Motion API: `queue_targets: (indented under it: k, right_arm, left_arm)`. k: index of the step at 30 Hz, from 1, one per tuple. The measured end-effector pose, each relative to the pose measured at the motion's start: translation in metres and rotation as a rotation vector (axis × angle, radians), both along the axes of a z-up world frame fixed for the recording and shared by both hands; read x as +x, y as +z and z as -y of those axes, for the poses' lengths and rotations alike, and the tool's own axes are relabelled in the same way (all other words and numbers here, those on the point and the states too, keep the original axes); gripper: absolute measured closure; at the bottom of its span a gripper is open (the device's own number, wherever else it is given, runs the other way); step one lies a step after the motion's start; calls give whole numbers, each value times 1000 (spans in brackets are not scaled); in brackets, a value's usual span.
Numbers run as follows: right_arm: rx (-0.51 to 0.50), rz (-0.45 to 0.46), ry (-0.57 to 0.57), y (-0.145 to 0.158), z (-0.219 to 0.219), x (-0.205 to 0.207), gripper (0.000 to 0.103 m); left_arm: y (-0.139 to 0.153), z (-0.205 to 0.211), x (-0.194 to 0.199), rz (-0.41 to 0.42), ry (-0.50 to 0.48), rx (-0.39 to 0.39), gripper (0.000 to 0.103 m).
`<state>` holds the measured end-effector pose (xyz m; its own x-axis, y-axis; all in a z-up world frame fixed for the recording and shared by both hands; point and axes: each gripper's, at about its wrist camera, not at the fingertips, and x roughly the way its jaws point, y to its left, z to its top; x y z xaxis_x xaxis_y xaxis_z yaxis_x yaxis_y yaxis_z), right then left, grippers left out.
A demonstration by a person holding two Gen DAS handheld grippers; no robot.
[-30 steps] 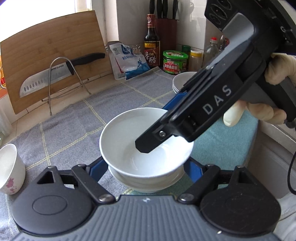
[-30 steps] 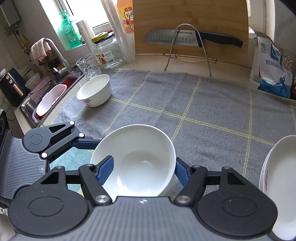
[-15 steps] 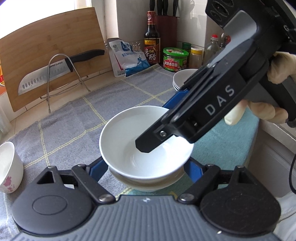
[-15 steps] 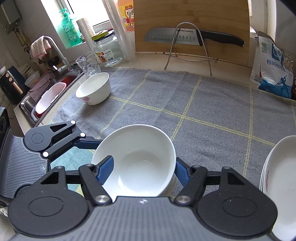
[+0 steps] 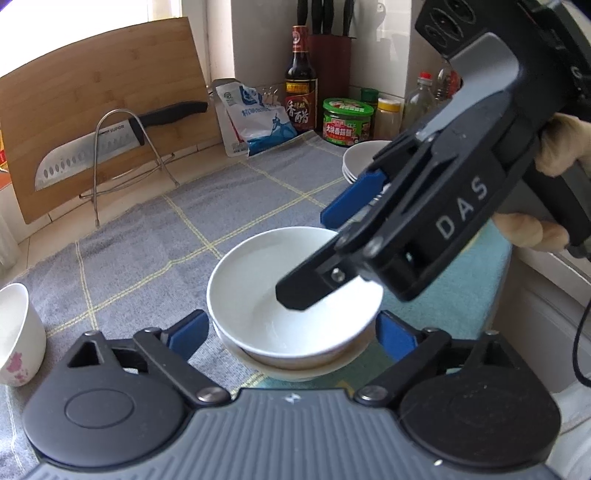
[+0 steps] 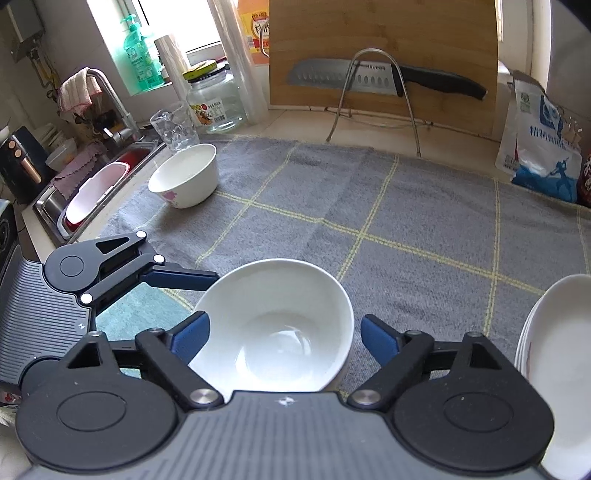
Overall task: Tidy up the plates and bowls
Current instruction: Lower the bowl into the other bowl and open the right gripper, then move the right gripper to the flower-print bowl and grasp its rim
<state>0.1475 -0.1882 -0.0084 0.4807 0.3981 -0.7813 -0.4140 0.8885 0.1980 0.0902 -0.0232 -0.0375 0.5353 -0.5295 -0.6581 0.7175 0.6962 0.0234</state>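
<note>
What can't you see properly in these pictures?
- Lower bowl: left wrist view shows only its rim; the top bowl nested in it covers the rest.
- Plate stack: cut off by the right wrist view's edge; the count is unclear.
- Flowered bowl: cropped by the left wrist view's edge.
- Sink: contents too small.

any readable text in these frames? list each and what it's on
"DAS": side of the right gripper.
"SUPOR": blade of the knife on the wire stand.
"香醋": label of the dark vinegar bottle.
Too small or blurred to read: green-lidded jar, blue-and-white bag, glass jar label, orange pack.
</note>
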Motion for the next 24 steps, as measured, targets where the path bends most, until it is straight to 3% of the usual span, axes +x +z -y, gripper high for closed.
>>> queue_targets:
  k: [7,13,18,24]
  right_arm:
    - [-49,47,-3,8,1,-3,3]
    - [-81,108,47,23,-18,-1,0]
    - [-86,140,107,33,-45,11,0]
    - [-87,160,188,38,-91,32,0]
  left_arm:
    - [6,-14,-9,2,-8,-12,6]
    - [13,-38,-13,12,50,-45,6]
    - [17,-72,-10,44,145,-57,6]
    - [9,-124,9,88,330,-23,6]
